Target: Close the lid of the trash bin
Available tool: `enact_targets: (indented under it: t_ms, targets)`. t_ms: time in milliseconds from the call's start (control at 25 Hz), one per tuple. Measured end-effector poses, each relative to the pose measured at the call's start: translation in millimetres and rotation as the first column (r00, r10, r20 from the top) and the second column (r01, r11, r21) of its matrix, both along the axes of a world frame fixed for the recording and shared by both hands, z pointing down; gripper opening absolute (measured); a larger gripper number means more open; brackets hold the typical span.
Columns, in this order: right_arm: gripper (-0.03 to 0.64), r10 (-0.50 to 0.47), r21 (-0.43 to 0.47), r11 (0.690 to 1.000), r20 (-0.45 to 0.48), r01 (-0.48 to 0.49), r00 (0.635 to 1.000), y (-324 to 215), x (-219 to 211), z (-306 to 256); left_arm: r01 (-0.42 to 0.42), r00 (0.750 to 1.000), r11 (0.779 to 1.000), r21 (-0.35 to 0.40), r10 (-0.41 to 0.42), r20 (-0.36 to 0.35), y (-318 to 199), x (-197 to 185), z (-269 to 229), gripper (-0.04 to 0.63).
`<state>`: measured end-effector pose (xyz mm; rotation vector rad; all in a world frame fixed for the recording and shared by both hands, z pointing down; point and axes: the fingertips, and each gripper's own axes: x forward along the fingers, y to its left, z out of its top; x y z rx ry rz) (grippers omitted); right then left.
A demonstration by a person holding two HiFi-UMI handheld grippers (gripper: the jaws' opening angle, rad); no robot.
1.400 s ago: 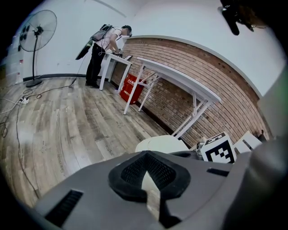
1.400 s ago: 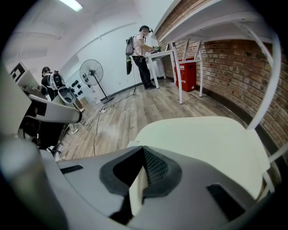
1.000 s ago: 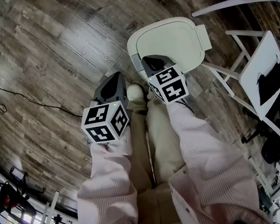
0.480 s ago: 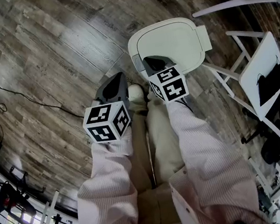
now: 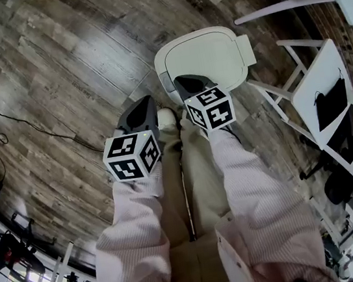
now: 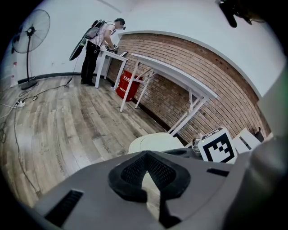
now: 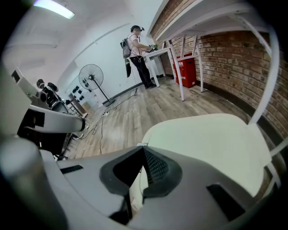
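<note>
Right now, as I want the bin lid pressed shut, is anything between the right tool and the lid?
Nothing visible. The right tool, shut, sits right at the near edge of the lid, with only bare lid ahead; whether they touch is unclear.

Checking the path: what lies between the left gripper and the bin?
Only floor separates the left gripper from the bin, as the head view shows.

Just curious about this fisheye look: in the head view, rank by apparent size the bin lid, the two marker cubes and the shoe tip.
1. Bin lid.
2. Left cube and right cube: near alike, left slightly bigger, perhaps only nearer.
3. Shoe tip.
</note>
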<state>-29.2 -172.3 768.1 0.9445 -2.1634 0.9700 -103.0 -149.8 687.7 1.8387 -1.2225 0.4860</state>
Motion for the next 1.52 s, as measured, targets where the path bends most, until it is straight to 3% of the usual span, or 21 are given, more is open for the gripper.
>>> enact_targets:
  t_ms: [400,920,1200,1520]
  targets:
    - [0.003,0.030,0.029,0.999,0.066,-0.031,0.997,13,18,-74,0.003,1.000,1.000,0.012,-0.003,0.004,17,12,-54,-0.008]
    - [0.003,0.094,0.155,0.981,0.144,-0.116,0.985,23,45,-194,0.006,1.000,0.990,0.141,-0.008,0.010,29,23,-148,-0.008]
    - [0.003,0.129,0.225,0.958,0.213,-0.177,0.969,26,62,-266,-0.044,0.999,0.963,0.265,0.039,0.024,19,29,-219,-0.008]
    - [0.003,0.074,0.365,0.918,0.236,-0.159,0.969,17,74,-343,-0.041,0.999,0.920,0.389,0.028,0.041,12,23,-284,-0.008]
